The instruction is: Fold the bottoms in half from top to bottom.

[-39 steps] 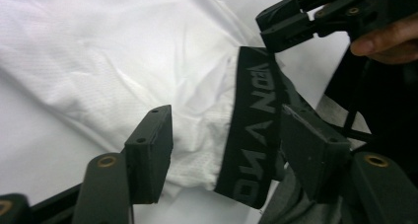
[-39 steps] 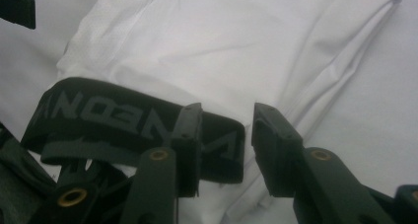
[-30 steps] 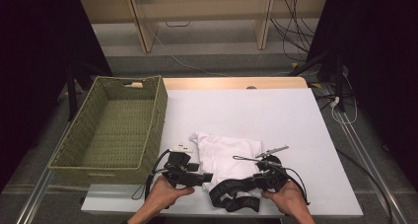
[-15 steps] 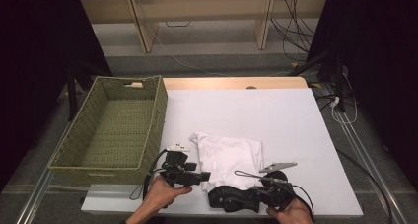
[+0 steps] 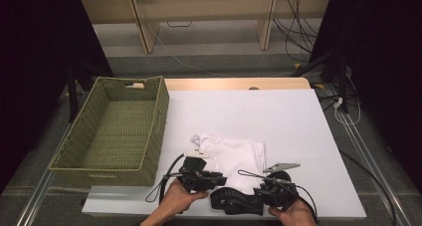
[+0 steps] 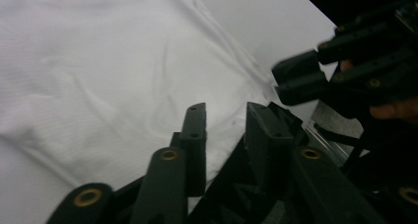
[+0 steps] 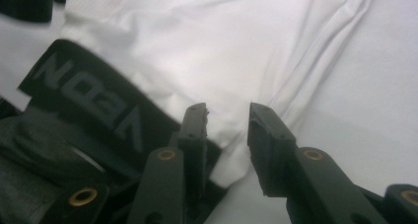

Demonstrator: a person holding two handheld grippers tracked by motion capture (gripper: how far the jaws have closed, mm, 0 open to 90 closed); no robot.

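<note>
Garments, two: white cloth (image 5: 234, 156) just ahead of both claws, black waistband piece (image 5: 234, 202) between them. Handling: pinch one layer cleanly, lift evenly. Left gripper (image 6: 224, 118): jaws just narrowing, part open, nothing clamped. Right gripper (image 7: 226, 116): just reopening, slightly parted over the white hem.

Three cameras: one fixed overhead, one riding on each claw.

My high view sits above the near edge of the bench (image 5: 298, 116), facing forward and down, far enough back to take in the whole top, with both claws at its bottom edge. My left gripper view looks along the left claw (image 6: 224, 123), very close to the white cloth (image 6: 98, 71) just ahead of it, with the right claw (image 6: 300, 81) beyond. My right gripper view looks along its own claw (image 7: 226, 116), equally close. All three views share that cloth.
</note>
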